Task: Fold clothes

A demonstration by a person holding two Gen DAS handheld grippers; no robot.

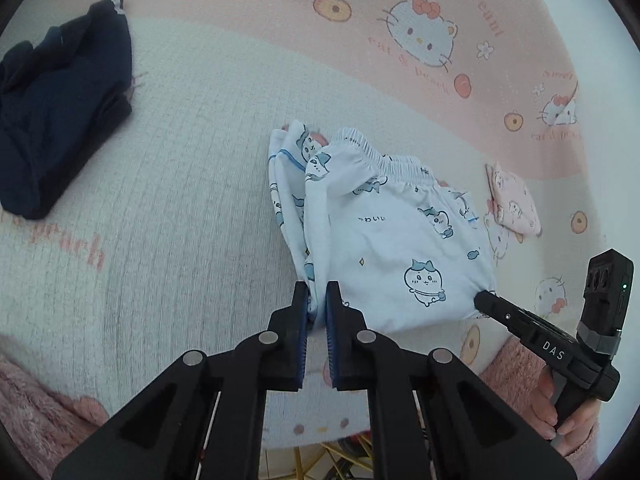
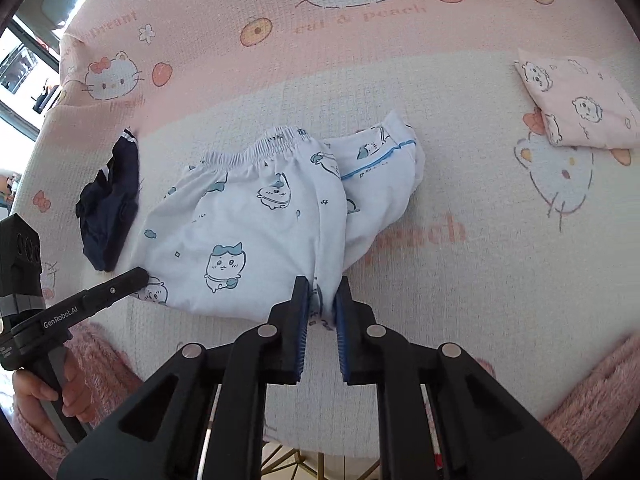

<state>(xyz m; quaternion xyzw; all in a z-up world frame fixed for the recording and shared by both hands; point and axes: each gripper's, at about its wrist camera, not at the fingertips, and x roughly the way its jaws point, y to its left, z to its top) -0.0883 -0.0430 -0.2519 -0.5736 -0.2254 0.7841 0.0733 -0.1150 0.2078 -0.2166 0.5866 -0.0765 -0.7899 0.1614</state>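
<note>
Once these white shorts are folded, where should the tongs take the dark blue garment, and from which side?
Probably take the dark blue garment at its raised, white-striped edge. It lies crumpled, so that edge stands free of the blanket. Come from the side nearer the white shorts.

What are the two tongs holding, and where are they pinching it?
Both hold the white cartoon-print shorts: left tongs and right tongs each pinch a near corner at the bottom edge.
</note>
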